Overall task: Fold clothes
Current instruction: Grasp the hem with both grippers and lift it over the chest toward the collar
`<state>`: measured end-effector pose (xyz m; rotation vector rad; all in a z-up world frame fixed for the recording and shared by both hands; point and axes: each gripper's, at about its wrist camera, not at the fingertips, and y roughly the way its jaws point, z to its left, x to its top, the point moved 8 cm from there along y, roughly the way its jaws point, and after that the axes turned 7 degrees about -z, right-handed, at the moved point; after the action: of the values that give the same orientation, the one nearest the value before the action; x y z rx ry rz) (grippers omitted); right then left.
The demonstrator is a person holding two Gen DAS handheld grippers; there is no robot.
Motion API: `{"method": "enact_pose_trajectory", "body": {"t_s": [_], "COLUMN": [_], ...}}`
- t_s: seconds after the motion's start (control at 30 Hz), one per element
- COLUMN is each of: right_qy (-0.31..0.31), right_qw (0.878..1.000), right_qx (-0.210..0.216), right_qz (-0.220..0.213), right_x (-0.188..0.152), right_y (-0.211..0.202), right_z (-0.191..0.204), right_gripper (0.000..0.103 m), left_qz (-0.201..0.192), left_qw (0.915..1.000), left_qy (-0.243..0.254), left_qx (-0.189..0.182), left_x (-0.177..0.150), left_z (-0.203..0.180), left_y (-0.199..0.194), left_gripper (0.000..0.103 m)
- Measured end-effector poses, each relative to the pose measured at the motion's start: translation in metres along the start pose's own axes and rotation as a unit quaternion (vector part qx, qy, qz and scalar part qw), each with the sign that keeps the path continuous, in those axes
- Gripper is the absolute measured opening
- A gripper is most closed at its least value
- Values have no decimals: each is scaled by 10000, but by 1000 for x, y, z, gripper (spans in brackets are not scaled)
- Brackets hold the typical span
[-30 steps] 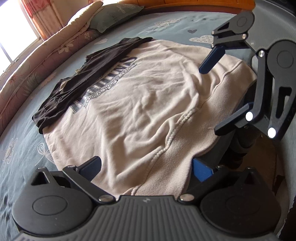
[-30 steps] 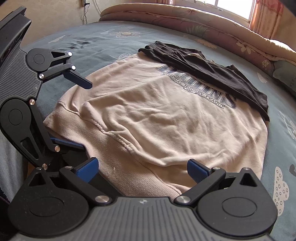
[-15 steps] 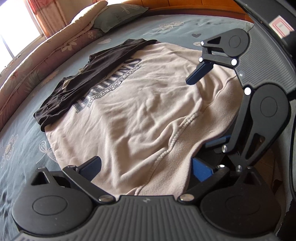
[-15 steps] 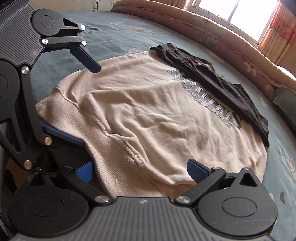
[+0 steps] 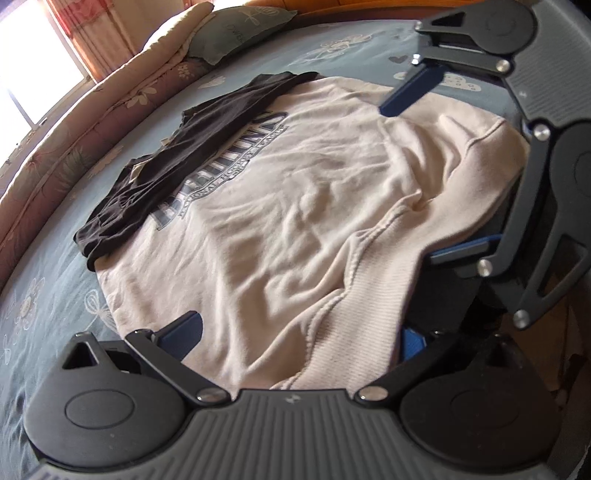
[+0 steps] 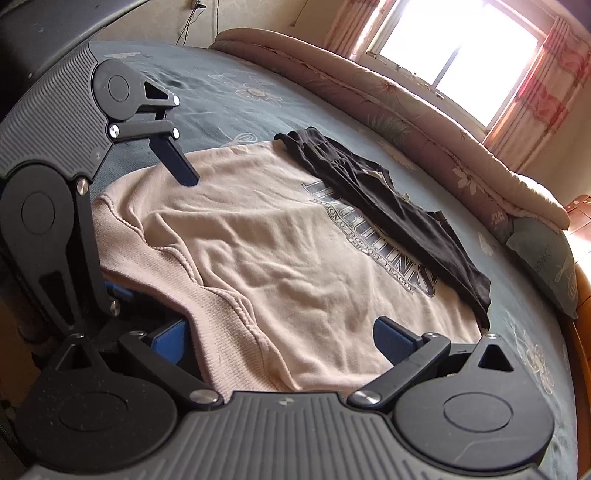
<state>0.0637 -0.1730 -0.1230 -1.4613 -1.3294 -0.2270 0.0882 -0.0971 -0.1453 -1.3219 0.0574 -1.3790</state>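
A cream sweatshirt (image 5: pixel 288 206) with dark lettering lies flat on the blue bedspread (image 5: pixel 48 295), its ribbed hem (image 5: pixel 365 295) at the near bed edge. A black garment (image 5: pixel 177 170) lies across its far part. My left gripper (image 5: pixel 295 336) is open, its fingers on either side of the hem. My right gripper (image 6: pixel 282 338) is also open, straddling the hem (image 6: pixel 229 325) of the sweatshirt (image 6: pixel 280 251) beside it. Each shows in the other's view: the right gripper (image 5: pixel 436 173) on the right, the left gripper (image 6: pixel 147 227) on the left. The black garment (image 6: pixel 388 210) lies beyond.
A rolled floral quilt (image 6: pixel 406 110) runs along the far side of the bed below a bright window (image 6: pixel 454 48) with curtains. A grey-green pillow (image 5: pixel 236 29) lies by the wooden headboard (image 5: pixel 332 7). The floor (image 5: pixel 554 295) shows past the near bed edge.
Both grippers have closed in on the hem and on each other, so each looms larger in the other's view. The clothes have not moved.
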Motion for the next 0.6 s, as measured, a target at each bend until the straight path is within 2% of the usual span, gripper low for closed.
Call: {"method": "enact_pose_trajectory", "body": {"t_s": [0.13,0.37,0.6], "right_qy": [1,-149,-495], "right_qw": [10000,9998,9922], "right_qx": [-17,-157,-1055], "right_qz": [91,0,445], "right_x": [-8,-1,-42], "right_y": [3,17,7], "right_z": [5,25,-22], "right_gripper": [103,103,103], "left_qz": [-48,-51,-11], "left_qw": [9996,9998,9998], "left_qy": [-281,-195,-202], "left_qx": [39,26,26], "left_x": [-2,-1,-13], "left_z": [12,10,11], "left_y": [-4,-5,-7], "left_gripper": [102,102,102]}}
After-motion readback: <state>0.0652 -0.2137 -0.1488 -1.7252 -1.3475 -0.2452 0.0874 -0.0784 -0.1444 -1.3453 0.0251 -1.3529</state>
